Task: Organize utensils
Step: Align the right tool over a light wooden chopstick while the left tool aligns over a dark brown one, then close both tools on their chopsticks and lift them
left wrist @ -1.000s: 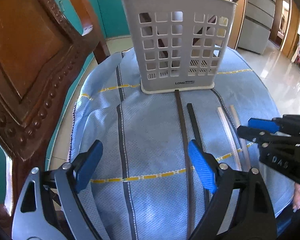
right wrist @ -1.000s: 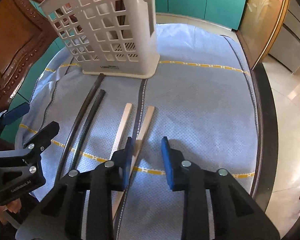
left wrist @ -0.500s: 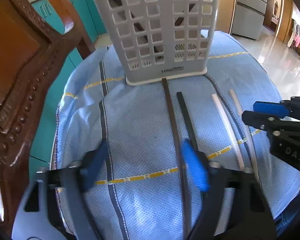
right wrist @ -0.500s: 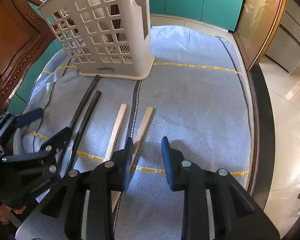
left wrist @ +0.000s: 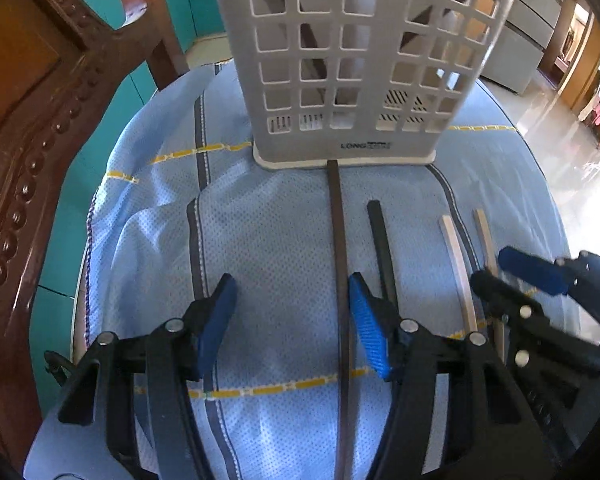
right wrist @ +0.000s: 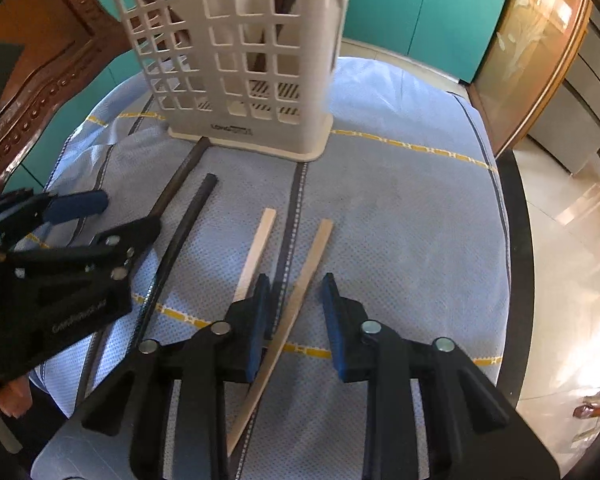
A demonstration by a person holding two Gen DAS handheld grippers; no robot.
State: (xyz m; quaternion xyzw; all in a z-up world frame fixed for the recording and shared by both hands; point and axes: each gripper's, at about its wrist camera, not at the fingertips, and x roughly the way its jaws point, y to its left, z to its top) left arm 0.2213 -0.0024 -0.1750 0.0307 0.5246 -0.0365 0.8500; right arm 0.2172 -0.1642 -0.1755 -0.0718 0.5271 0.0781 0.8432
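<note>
A white perforated basket (left wrist: 360, 60) (right wrist: 240, 60) stands upright at the far side of the blue cloth. In front of it lie a long dark chopstick (left wrist: 338, 240) (right wrist: 180, 182), a shorter-looking dark chopstick (left wrist: 382, 248) (right wrist: 188, 220) and two pale wooden chopsticks (left wrist: 456, 264) (right wrist: 256, 252). My left gripper (left wrist: 292, 320) (right wrist: 112, 220) is closing; the long dark chopstick runs between its jaws beside the right pad, unpressed. My right gripper (right wrist: 296, 312) (left wrist: 504, 276) is closing too, with the right-hand pale chopstick (right wrist: 304, 280) between its jaws, near the left pad.
A carved wooden chair (left wrist: 28, 120) stands close on the left. The blue cloth (right wrist: 400, 220) covers a round table with a dark rim (right wrist: 516, 280) on the right. Teal cabinets and tiled floor lie beyond. A hand (right wrist: 8, 392) holds the left gripper.
The left gripper has moved forward toward the basket and its jaws have narrowed around the long dark chopstick. The right gripper's jaws have narrowed a little over the pale chopstick.
</note>
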